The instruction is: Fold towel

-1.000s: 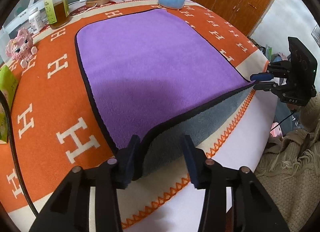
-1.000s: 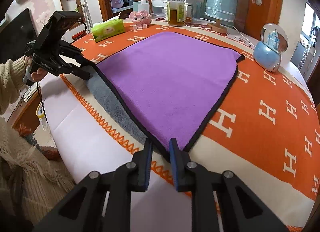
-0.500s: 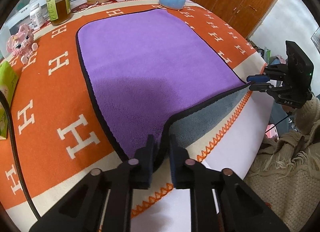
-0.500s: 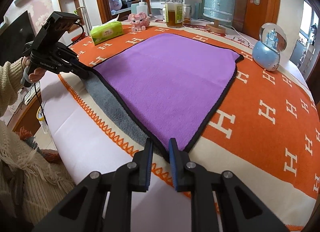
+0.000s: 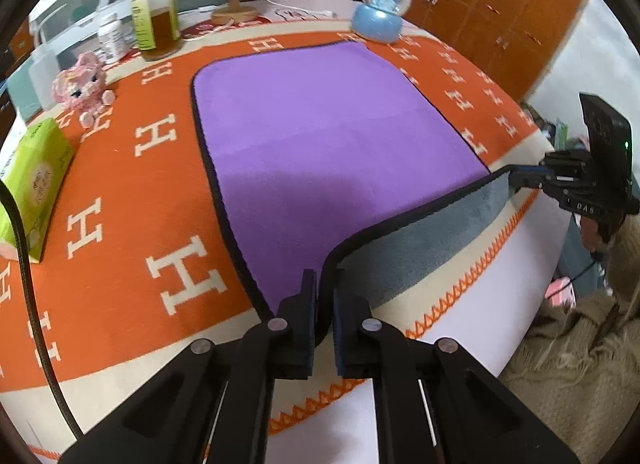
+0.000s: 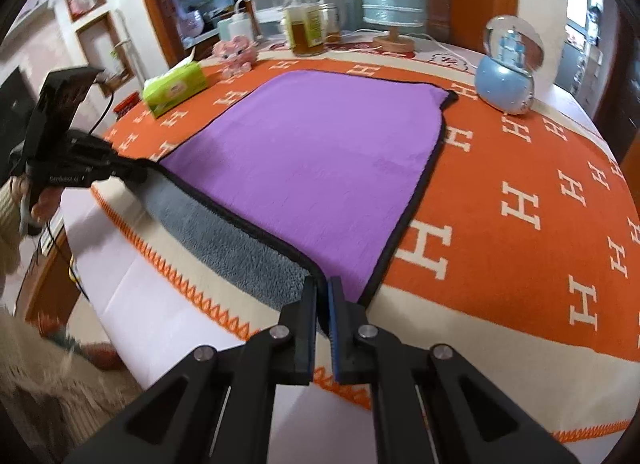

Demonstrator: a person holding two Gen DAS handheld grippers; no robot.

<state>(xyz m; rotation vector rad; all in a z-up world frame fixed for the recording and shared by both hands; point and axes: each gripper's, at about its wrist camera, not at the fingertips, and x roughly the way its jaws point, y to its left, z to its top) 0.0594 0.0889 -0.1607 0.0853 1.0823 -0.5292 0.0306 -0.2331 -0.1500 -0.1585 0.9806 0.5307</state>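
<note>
My left gripper (image 5: pixel 325 296) is clamped on one near corner of the purple microfibre towel with black trim (image 5: pixel 320 135); my right gripper (image 6: pixel 322 296) is clamped on the other. The near edge is lifted (grey underside showing). The rest lies flat on the orange H-patterned tablecloth (image 6: pixel 520 191). Beyond stands a blue snow globe (image 6: pixel 506 71).

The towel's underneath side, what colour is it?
Grey. The towel is purple on top with a black edge; its lifted underside shows best in the right wrist view.
</note>
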